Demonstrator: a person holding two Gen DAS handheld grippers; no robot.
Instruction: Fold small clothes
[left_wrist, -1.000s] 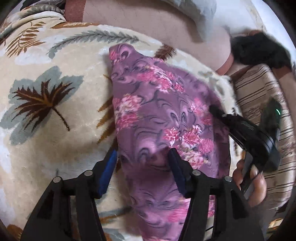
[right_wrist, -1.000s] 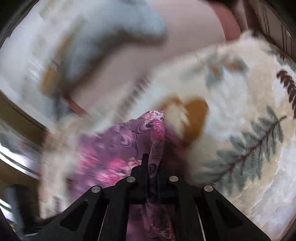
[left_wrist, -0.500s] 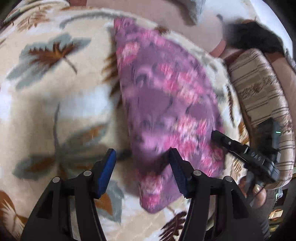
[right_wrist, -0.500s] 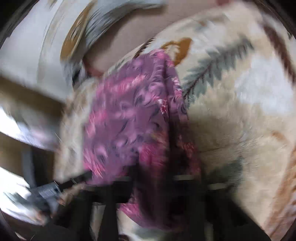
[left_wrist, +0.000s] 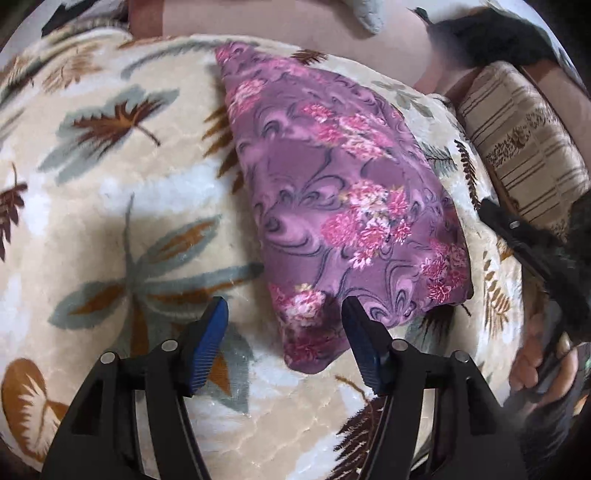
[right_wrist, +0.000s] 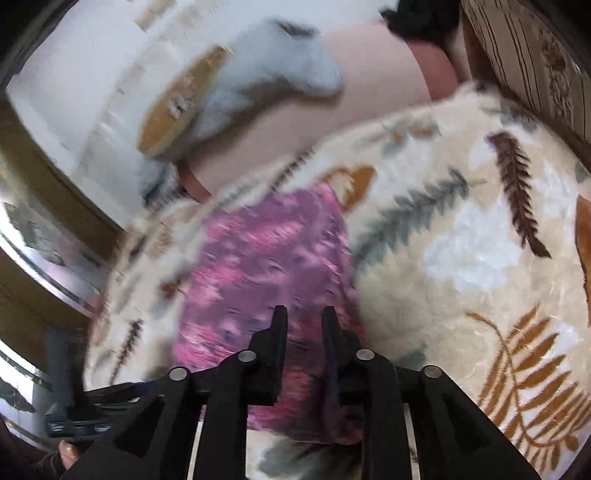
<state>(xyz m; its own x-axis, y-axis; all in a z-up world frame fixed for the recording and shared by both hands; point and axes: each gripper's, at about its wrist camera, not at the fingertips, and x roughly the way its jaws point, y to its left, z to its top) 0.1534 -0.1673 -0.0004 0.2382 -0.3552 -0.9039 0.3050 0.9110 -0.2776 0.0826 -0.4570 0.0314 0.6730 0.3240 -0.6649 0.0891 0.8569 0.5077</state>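
Note:
A purple cloth with pink flowers (left_wrist: 332, 192) lies folded into a long wedge on a cream blanket with a leaf print (left_wrist: 110, 203). My left gripper (left_wrist: 284, 301) hovers over the cloth's near corner. Its blue pads (left_wrist: 212, 332) stand wide apart and are opening further, gripping nothing. The right wrist view is blurred and shows the same cloth (right_wrist: 266, 266). Above it, my right gripper (right_wrist: 303, 314) has a narrow gap between its black fingers; its jaws are opening and the cloth lies below them, not pinched. The right gripper (left_wrist: 517, 236) also shows at the cloth's right side, held by a hand (left_wrist: 546, 362).
A striped cushion (left_wrist: 524, 147) lies past the blanket's right edge, with a black furry thing (left_wrist: 498, 33) behind it. A grey fluffy slipper (right_wrist: 258, 85) rests on a pinkish surface beyond the blanket. Wooden furniture (right_wrist: 37, 166) stands at the left in the right wrist view.
My right gripper was shut on a raised fold of the cloth; it has let go and drawn back. The cloth now lies flat. My left gripper has slid back toward the cloth's near corner.

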